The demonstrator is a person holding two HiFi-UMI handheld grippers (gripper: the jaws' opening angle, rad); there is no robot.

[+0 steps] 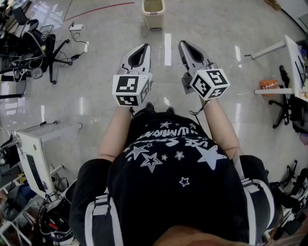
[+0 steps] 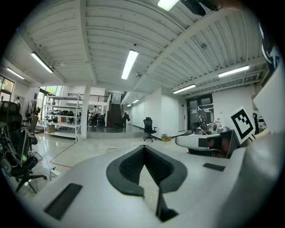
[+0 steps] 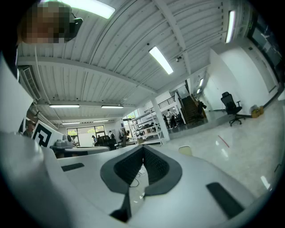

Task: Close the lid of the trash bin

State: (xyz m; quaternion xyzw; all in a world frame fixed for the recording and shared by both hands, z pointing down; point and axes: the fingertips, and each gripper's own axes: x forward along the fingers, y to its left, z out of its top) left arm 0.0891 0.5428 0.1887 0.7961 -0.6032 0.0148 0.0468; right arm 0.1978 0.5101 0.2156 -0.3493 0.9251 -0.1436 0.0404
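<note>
Two grippers held out ahead of the person in head view, side by side, not touching: left gripper (image 1: 146, 46) at about 11 o'clock from the torso, right gripper (image 1: 185, 43) at about 1 o'clock. Jaws brought together at the tips on both, nothing held; same reading on left gripper (image 2: 144, 148) and right gripper (image 3: 143, 148) in their own views, only floor past the pads. Trash bin (image 1: 153, 13) at 12 o'clock near the top edge of head view, upright on glossy floor (image 1: 226, 29), well apart from both grippers and roughly in line between them. Top apparently open, dark inside showing; lid itself too small to make out. Small pale shape at 1 o'clock of the jaw tips in right gripper view, probably the same trash bin (image 3: 185, 150), possibly its raised lid, hard to tell. Handling guess: thin cream plastic, so light, stiff, smooth, not fragile; hinged lid likely to fall shut under a small push. No clamping needed: better to nudge the lid's upper edge forward and down with closed tips. Risk: light bin on slick floor, prone to sliding or tipping under a hard shove, so go gently. Not yet started; approach first. Office chairs (image 1: 43, 48) off at 10 o'clock, away from the path.
</note>
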